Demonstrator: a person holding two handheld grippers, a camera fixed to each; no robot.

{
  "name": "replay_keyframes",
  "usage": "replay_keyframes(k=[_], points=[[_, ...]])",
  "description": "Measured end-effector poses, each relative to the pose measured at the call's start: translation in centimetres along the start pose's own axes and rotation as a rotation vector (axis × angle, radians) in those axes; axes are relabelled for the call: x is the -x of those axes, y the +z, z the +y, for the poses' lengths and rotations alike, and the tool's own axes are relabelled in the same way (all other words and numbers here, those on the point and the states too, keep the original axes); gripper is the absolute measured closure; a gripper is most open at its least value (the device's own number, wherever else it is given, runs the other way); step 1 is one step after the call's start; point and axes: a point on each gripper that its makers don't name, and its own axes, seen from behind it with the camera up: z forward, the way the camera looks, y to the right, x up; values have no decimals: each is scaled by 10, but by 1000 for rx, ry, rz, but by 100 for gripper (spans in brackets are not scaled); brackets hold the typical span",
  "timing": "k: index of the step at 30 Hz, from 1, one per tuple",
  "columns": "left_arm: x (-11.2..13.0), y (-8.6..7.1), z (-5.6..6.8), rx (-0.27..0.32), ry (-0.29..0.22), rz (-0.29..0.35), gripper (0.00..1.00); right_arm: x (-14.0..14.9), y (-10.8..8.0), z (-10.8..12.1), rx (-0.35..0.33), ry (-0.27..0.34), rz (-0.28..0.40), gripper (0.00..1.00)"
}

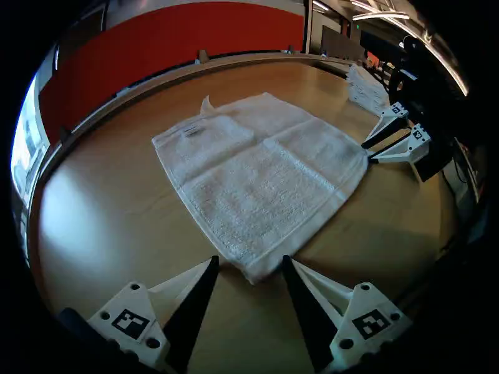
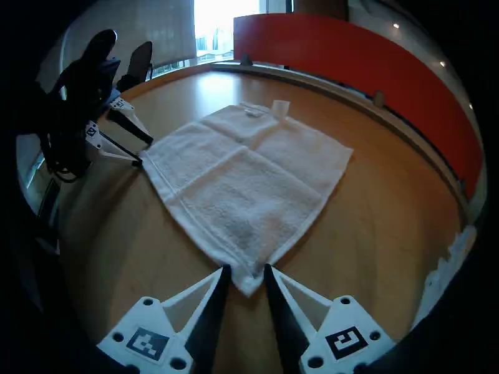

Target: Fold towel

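Left gripper (image 1: 250,258) released | right gripper (image 2: 246,267) released | towel (image 1: 262,174) corner between each one's fingertips

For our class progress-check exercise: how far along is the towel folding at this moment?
Done: the white terry towel lies spread flat on the light wooden table, showing only crease lines, no fold. In hand: the left gripper stands open around one corner; the right gripper brackets the neighbouring corner, grip unclear. Left: pinching, lifting and every fold.

It looks like an office meeting room: a large wooden conference table (image 1: 93,206), a red wall panel (image 1: 187,37), ceiling strip lights (image 1: 380,15) and a far window (image 2: 218,25).
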Motion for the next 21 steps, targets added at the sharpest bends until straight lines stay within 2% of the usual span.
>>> replay_keyframes(k=[2, 7, 13, 15, 17, 21], points=[[0, 0, 0, -2, 0, -2, 32, 0, 0, 1, 3, 5, -1, 67], [0, 0, 0, -6, -5, -4, 45, 0, 0, 2, 3, 10, -1, 69], [-1, 0, 2, -9, -10, -7, 48, 1, 0, 2, 3, 11, -2, 69], [-1, 0, 2, -8, -9, -9, 56, 1, 0, 2, 2, 11, -2, 69], [-1, 0, 2, -11, -10, -9, 70, 1, 0, 3, 3, 11, -2, 70], [-1, -1, 3, -14, -20, -9, 81, 0, 0, 4, 5, 15, -1, 75]])
